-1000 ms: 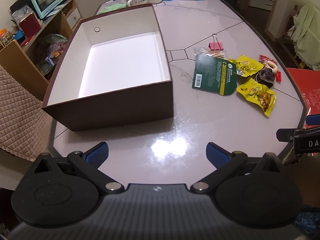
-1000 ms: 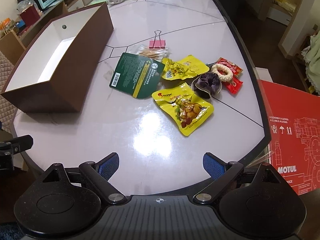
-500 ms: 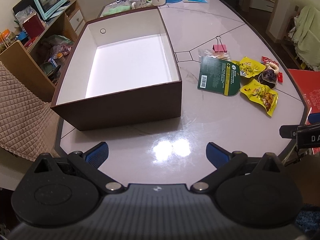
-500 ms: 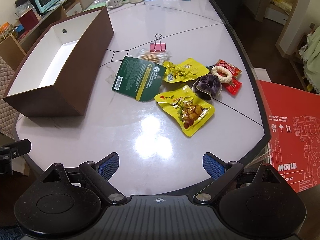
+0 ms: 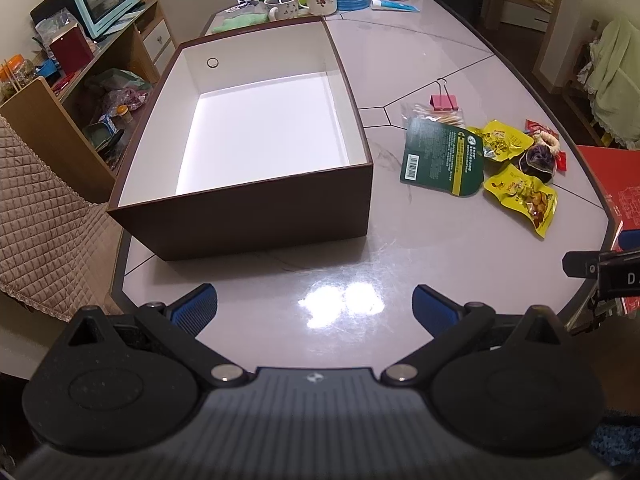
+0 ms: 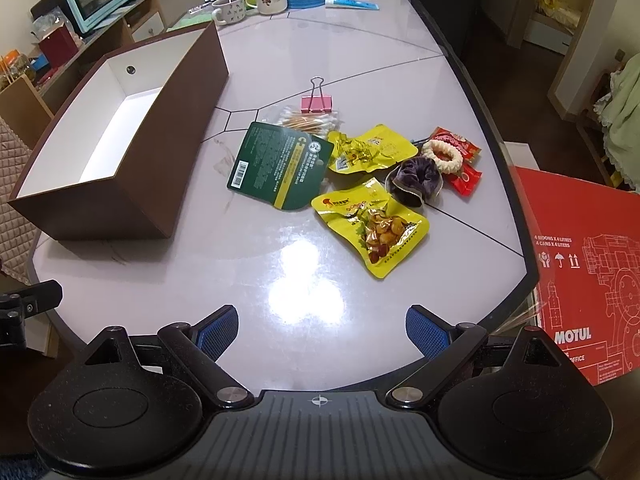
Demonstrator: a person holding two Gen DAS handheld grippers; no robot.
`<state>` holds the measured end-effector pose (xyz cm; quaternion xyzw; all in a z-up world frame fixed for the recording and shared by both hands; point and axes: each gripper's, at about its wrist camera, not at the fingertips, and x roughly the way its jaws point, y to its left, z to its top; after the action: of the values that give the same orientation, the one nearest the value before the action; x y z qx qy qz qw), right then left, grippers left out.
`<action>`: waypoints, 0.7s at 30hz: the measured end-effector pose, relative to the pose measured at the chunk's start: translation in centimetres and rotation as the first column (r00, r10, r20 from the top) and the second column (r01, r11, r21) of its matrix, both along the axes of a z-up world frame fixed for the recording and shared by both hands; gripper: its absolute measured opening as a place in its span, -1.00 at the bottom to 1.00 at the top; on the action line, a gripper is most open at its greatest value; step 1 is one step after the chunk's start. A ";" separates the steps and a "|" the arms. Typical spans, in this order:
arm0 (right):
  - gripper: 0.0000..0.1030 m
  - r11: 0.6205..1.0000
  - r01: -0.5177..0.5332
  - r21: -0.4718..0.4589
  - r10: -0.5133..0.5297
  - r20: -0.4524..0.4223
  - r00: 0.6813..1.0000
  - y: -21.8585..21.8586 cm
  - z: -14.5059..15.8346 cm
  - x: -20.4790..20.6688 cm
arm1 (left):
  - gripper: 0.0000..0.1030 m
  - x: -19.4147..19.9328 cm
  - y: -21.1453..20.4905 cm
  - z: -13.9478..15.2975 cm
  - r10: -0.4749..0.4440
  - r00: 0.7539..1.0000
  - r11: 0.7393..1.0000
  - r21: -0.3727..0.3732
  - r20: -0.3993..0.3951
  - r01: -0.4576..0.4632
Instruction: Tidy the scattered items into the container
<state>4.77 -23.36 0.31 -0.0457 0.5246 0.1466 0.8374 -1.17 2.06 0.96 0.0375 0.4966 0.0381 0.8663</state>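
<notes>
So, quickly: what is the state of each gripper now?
Left gripper: open, holding nothing.
Right gripper: open, holding nothing.

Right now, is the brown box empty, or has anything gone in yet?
Empty. The brown box shows only its bare white floor in the left wrist view; the right wrist view agrees. The snack packets lie on the table.

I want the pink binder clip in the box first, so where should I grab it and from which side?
Grip the pink binder clip across its folded pink body, with the right gripper coming down from above. The body stands off the table; the wire handles lie thin and flat, pointing away. The cotton swab bag crowds its near edge, so approach from the far side.
</notes>
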 end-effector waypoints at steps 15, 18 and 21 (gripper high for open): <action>0.81 1.000 0.003 0.011 -0.003 0.015 1.000 0.5 0.3 -0.3 | 0.99 -0.3 0.7 0.1 0.013 1.000 1.000 -0.003 0.014 -0.013; 0.81 1.000 0.002 0.010 -0.002 0.016 1.000 0.7 0.3 -0.4 | 0.99 -0.3 0.9 0.1 0.012 1.000 1.000 -0.007 0.015 -0.011; 0.81 1.000 0.001 0.010 -0.002 0.015 1.000 0.9 0.2 -0.4 | 0.99 -0.4 1.2 0.0 0.013 1.000 1.000 -0.010 0.014 -0.013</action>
<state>4.32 -22.42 0.53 -0.0425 0.5174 0.1481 0.8418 -1.53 3.24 0.94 0.0298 0.4909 0.0415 0.8697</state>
